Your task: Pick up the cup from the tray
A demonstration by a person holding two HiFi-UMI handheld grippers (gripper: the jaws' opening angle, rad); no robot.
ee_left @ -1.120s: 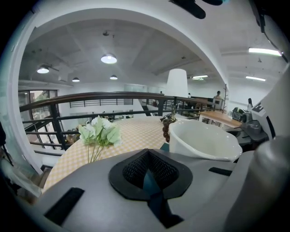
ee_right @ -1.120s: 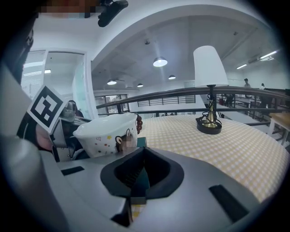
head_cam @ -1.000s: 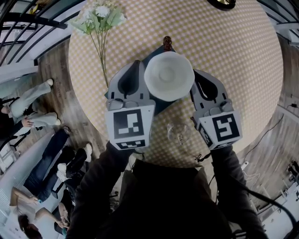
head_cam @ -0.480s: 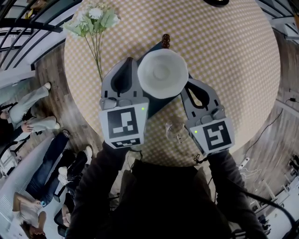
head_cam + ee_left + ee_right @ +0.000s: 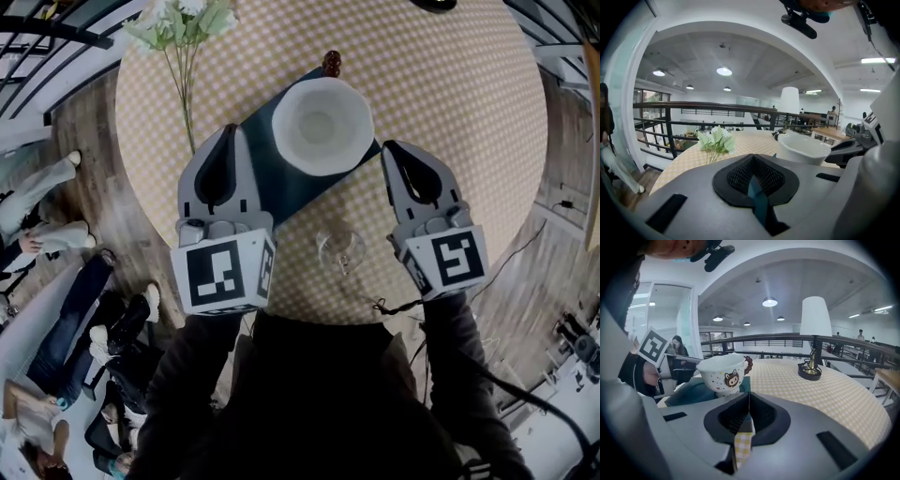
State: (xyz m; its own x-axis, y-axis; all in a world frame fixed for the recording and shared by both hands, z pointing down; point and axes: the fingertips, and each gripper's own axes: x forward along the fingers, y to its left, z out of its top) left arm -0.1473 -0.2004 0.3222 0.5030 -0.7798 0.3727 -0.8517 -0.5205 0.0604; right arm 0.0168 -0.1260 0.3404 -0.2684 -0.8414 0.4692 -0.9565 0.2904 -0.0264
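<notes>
A white cup (image 5: 322,127) with a brown beaded handle (image 5: 330,64) stands upright on a dark teal tray (image 5: 281,183) on the checkered round table. My left gripper (image 5: 228,133) lies left of the cup over the tray's edge, shut and empty. To the cup's right my right gripper (image 5: 393,148) is also shut with nothing in it. Neither touches the cup. In the right gripper view the cup (image 5: 724,373) shows a pig picture, ahead and left of the shut gripper (image 5: 749,399). The left gripper view has the cup (image 5: 806,149) ahead to the right of that gripper (image 5: 752,161).
A clear glass (image 5: 340,248) stands on the table between the grippers, near the front edge. A flower bunch (image 5: 183,23) sits at the far left and a lamp (image 5: 813,333) at the far side. A railing and people are beyond the table.
Both grippers have drawn back from the cup's sides toward the person, the left one farther. The cup stays on the tray.
</notes>
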